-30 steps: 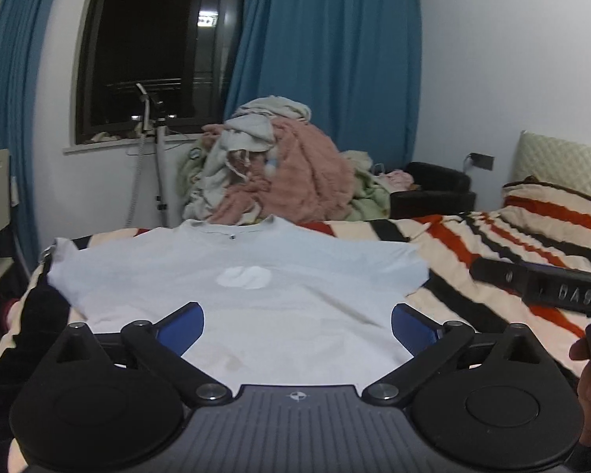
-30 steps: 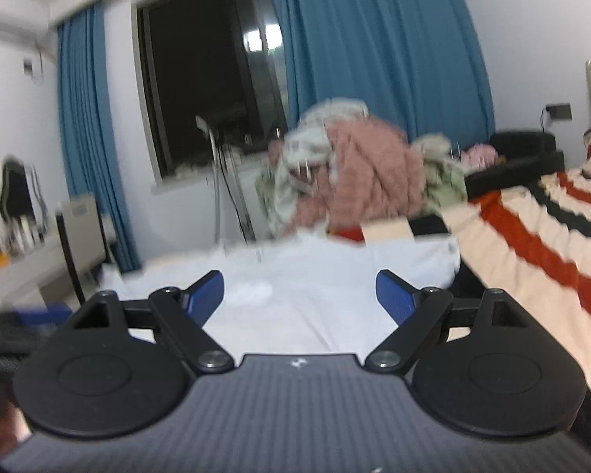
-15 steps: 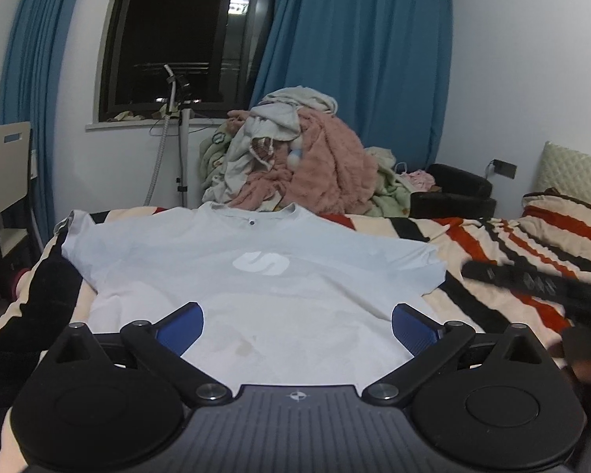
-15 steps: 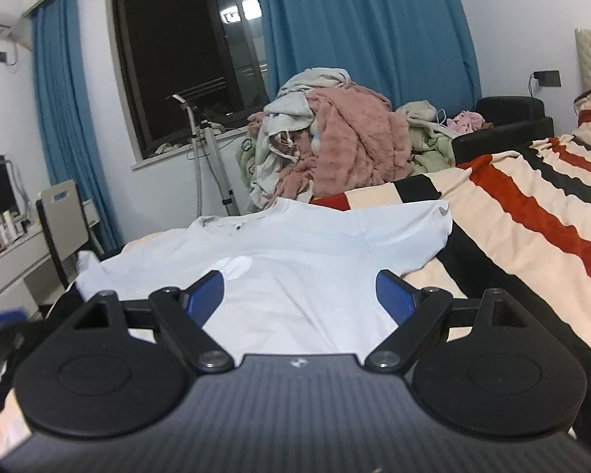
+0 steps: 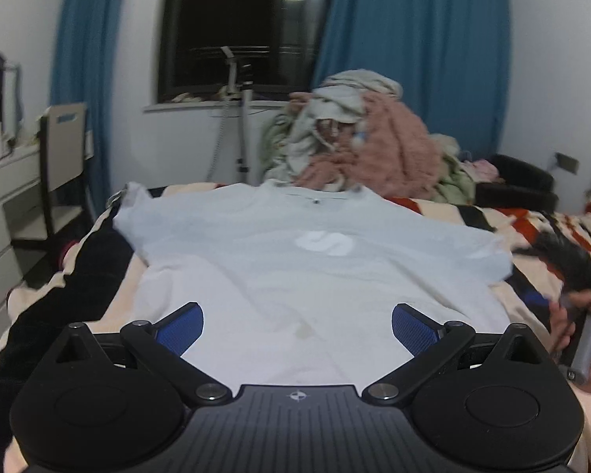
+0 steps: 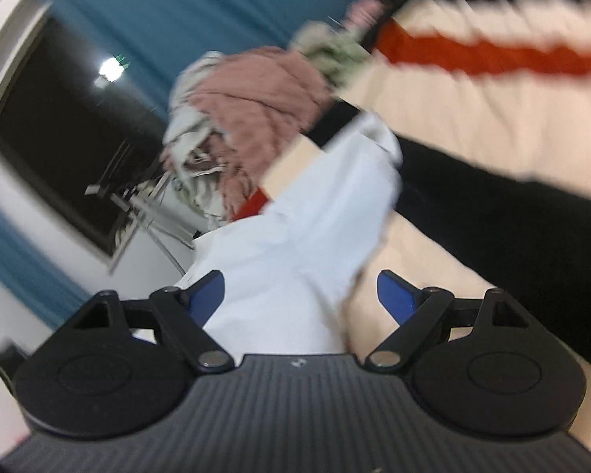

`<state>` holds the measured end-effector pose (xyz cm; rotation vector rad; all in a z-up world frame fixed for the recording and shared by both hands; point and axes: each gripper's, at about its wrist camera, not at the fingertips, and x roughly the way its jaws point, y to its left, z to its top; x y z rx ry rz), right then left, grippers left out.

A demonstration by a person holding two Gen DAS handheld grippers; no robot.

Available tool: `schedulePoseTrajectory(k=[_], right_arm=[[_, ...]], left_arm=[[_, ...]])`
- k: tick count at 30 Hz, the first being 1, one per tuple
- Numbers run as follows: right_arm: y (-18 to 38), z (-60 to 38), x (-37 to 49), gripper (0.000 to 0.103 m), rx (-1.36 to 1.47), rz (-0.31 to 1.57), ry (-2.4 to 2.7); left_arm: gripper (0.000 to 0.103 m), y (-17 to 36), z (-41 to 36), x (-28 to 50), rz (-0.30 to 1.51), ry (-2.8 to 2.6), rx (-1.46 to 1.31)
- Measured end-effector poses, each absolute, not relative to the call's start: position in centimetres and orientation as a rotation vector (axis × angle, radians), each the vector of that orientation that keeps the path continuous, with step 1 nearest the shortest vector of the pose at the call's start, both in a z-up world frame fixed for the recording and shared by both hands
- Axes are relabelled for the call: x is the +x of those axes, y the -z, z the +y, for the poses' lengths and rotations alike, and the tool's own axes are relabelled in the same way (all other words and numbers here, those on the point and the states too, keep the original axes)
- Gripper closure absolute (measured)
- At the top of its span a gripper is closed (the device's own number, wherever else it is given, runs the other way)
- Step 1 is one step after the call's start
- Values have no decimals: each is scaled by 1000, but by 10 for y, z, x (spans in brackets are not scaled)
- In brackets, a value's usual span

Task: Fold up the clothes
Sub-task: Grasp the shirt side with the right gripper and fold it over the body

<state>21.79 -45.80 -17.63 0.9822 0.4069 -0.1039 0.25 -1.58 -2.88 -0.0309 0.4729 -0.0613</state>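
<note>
A pale blue-white T-shirt (image 5: 295, 260) with a white logo lies spread flat, collar at the far end, on the striped bedspread (image 5: 469, 213). My left gripper (image 5: 297, 321) hovers open over the shirt's near hem, nothing between its blue pads. In the right wrist view the picture is tilted and blurred; my right gripper (image 6: 301, 295) is open at the shirt's right side, with the sleeve and side edge of the T-shirt (image 6: 307, 228) lying between and ahead of the fingers. The pads are not pressing on cloth. A hand with the right gripper's body (image 5: 583, 315) shows at the left view's right edge.
A heap of pink, grey and green laundry (image 5: 358, 138) stands behind the shirt's collar. A black garment (image 5: 71, 276) lies along the shirt's left side. A chair (image 5: 63, 149) and white drawers stand at left, a tripod (image 5: 240, 118) by the window, a dark armchair (image 5: 516, 185) at right.
My right gripper has swung down to the shirt's right sleeve and rolled hard, tilting its view. The left gripper dipped slightly toward the hem and turned a little left. Both stay open.
</note>
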Motion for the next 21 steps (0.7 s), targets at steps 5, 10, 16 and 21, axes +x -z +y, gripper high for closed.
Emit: schedulePoseTrajectory(k=[5,10,16,21], right_arm=[[223,-487,253,16,1122,403,66],[226,-488,300,15,1030,357,-21],[227,-489,353,18,897,298,5],[235,-503,383,21,890,242,14]], left_arm=[[0,34,-6,21,504,19,-104],[0,39,-8,40,490,8,-108],[0,44,-12,62,511,-2,-117],[0,54,-20,91,548,-6,-119]])
